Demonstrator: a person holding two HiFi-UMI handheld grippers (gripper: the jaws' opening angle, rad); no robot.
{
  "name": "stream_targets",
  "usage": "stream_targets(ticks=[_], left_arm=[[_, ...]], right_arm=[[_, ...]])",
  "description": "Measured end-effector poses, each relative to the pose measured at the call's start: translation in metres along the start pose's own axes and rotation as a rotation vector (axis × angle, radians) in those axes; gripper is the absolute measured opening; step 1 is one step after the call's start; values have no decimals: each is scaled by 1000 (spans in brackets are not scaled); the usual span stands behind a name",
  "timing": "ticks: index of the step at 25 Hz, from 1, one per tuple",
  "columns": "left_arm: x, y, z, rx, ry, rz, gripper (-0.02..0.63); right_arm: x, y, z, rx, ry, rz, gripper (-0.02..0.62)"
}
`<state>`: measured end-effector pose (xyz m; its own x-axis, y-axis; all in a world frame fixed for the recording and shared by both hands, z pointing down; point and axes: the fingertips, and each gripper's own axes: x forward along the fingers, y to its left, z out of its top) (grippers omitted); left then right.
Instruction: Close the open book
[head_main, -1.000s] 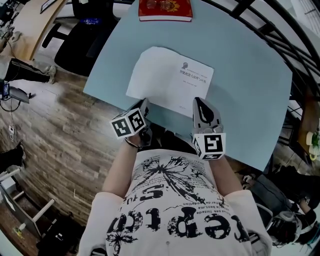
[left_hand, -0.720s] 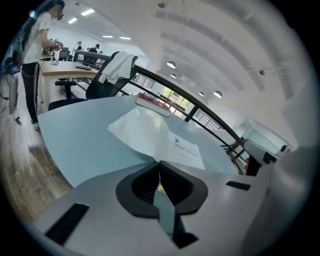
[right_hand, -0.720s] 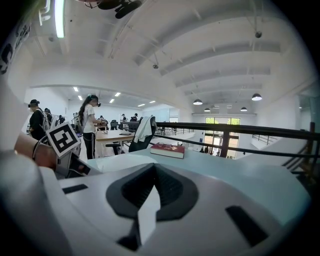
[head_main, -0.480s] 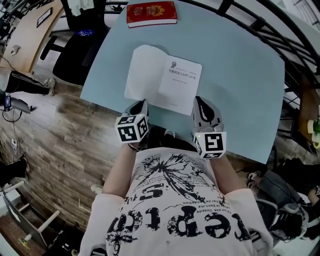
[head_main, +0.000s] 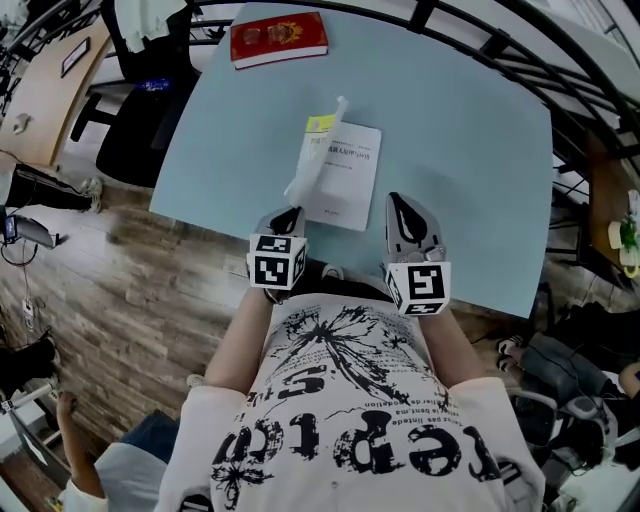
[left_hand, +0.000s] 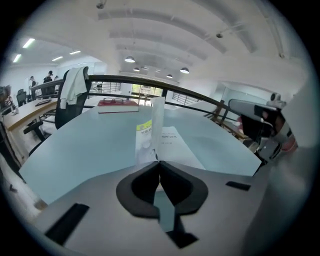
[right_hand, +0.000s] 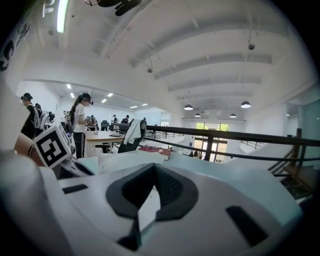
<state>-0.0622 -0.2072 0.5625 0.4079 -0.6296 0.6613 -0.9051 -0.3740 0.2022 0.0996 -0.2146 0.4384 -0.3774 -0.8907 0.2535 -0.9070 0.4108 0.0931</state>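
A white paperback book (head_main: 350, 185) lies on the pale blue table (head_main: 470, 140) with its right half flat. Its left half (head_main: 313, 160) stands up on edge, a yellow strip showing near the top. My left gripper (head_main: 289, 213) is at the book's near left corner. In the left gripper view that gripper (left_hand: 158, 161) is shut on the bottom edge of the raised leaf (left_hand: 156, 122). My right gripper (head_main: 397, 202) hangs just right of the book's near edge. Its jaws (right_hand: 154, 165) meet with nothing between them.
A red book (head_main: 278, 40) lies at the table's far edge, also visible as the red book (left_hand: 118, 104). An office chair draped with a white garment (left_hand: 71, 92) stands beyond the table's left side. A black railing (head_main: 520, 50) curves round the far right. People stand at desks at the left (right_hand: 80, 120).
The book's left half has swung up from lying flat to standing on edge. My left gripper has moved right with it and rolled. The right gripper has hardly shifted.
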Motion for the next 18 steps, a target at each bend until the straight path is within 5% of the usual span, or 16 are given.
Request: stream_targets(ticks=[9,18], left_arm=[[36,-44,-28,164,143,-123,20],[58,-57,-55,363,289,-140,24]], right_arm=[[-14,-20,-9,18,16,-69,9],[-32,-43,-31,55,68,-162,9]])
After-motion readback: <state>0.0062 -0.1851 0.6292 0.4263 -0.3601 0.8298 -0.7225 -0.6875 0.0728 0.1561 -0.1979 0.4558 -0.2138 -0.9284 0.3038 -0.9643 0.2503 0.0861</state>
